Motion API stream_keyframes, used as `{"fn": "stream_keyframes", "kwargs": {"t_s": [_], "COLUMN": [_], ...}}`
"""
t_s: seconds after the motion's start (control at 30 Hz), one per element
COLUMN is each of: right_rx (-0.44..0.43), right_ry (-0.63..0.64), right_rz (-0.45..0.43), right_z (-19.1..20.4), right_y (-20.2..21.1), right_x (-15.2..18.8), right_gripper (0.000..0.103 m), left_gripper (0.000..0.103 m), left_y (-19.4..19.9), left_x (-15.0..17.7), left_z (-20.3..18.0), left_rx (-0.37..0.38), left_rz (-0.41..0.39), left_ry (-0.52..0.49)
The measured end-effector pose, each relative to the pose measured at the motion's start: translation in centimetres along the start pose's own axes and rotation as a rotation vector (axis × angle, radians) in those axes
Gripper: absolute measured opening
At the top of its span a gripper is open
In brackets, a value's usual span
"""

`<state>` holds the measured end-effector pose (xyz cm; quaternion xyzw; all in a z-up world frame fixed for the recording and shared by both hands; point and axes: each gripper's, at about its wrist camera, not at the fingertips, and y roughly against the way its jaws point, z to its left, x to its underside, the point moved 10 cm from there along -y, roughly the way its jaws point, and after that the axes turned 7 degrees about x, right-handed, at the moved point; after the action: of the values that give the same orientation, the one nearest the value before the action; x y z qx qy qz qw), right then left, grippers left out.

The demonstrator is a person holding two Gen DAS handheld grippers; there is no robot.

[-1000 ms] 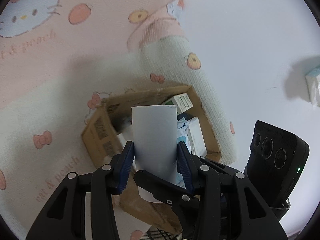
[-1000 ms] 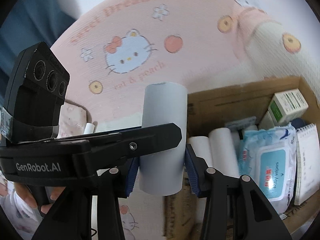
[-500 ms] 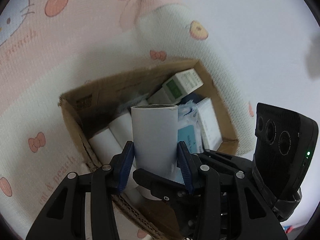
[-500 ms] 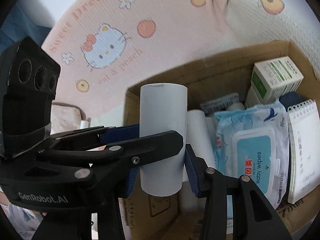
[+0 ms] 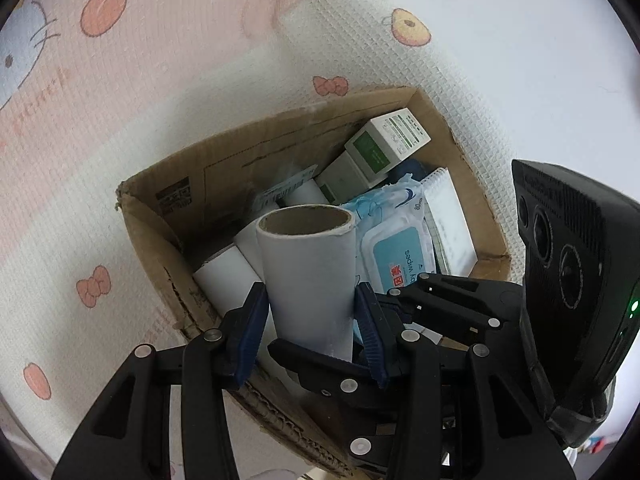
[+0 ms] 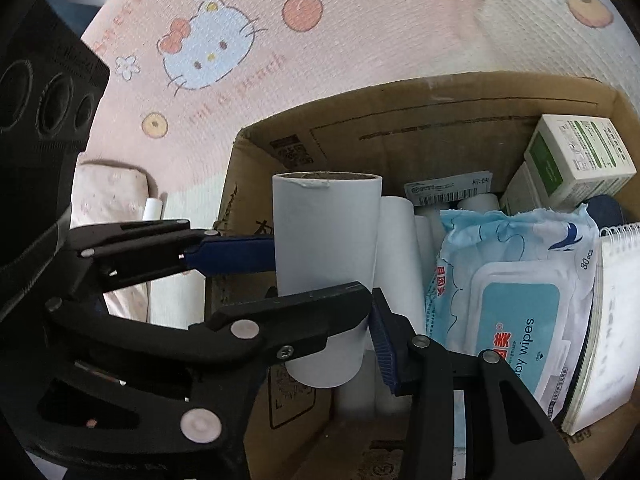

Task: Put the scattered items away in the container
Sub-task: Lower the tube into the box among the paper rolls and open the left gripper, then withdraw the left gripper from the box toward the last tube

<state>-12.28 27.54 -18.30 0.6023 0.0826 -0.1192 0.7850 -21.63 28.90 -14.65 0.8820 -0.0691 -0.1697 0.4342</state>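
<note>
Both the left tongs and right tongs, gripping the white cardboard-cored paper roll, have carried it from beside to above the open brown cardboard box, ready for release.

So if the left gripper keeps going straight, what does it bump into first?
Probably the white rolls lying in the cardboard box, right ahead of the left gripper and its tube; depth is unclear.

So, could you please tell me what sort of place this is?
Probably a bedroom at home: a pink cartoon-cat bedspread lies under a cardboard box holding baby wipes and small packaged boxes.
</note>
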Motion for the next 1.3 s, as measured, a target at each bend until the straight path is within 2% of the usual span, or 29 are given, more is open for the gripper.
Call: {"fn": "stream_keyframes", "kwargs": {"t_s": [0.13, 0.27, 0.3, 0.37, 0.43, 0.53, 0.8, 0.9, 0.97, 1.03, 1.1, 1.13, 1.2, 1.3], "right_rx": [0.004, 0.059, 0.059, 0.005, -0.001, 0.036, 0.072, 0.069, 0.079, 0.098, 0.126, 0.136, 0.141, 0.144], "right_ry": [0.015, 0.009, -0.002, -0.046, -0.053, -0.012, 0.078, 0.062, 0.058, 0.076, 0.1, 0.107, 0.115, 0.111], "right_rz": [0.014, 0.042, 0.049, 0.057, 0.05, 0.025, 0.02, 0.018, 0.011, -0.013, -0.034, -0.042, -0.049, -0.057], "right_z": [-0.1, -1.5, -1.9, -2.3, -2.4, -2.1, -0.3, -0.6, -0.1, -0.1, 0.4, 0.5, 1.0, 1.2], "right_y": [0.0, -0.6, -0.7, -0.8, -0.7, -0.9, -1.3, -1.0, -0.8, 0.0, 0.9, 1.4, 2.0, 3.3], "right_x": [0.0, 0.5, 0.7, 0.9, 0.9, 0.4, -0.1, -0.2, -0.3, -0.1, 0.2, 0.4, 0.7, 1.5], "right_gripper": [0.041, 0.041, 0.041, 0.041, 0.041, 0.041, 0.041, 0.044, 0.052, 0.055, 0.058, 0.059, 0.06, 0.06], "left_gripper": [0.049, 0.049, 0.049, 0.048, 0.047, 0.034, 0.028, 0.028, 0.029, 0.033, 0.043, 0.045, 0.046, 0.046], "left_y": [0.1, 1.2, 1.3, 1.2, 1.1, 0.3, 0.1, 0.2, 0.5, 0.7, 1.6, 2.0, 2.9, 4.3], "left_x": [-0.2, -0.8, -0.9, -0.9, -0.9, -0.5, -0.5, -0.7, -0.7, -0.7, -0.8, -0.9, -1.0, -1.0], "left_z": [0.2, 0.9, 0.9, 0.9, 0.7, 0.6, 1.2, 1.2, 1.1, 1.1, 1.0, 1.0, 0.9, 0.6], "left_rx": [0.026, -0.015, -0.009, -0.014, -0.038, -0.102, -0.136, -0.113, -0.074, -0.041, -0.012, -0.005, 0.0, -0.032], "left_rz": [0.0, -0.051, -0.053, -0.055, -0.057, -0.042, -0.061, -0.069, -0.079, -0.088, -0.13, -0.149, -0.188, -0.231], "left_ry": [0.042, 0.035, 0.03, 0.015, -0.01, -0.071, -0.105, -0.094, -0.077, -0.057, -0.038, -0.036, -0.042, -0.081]}}
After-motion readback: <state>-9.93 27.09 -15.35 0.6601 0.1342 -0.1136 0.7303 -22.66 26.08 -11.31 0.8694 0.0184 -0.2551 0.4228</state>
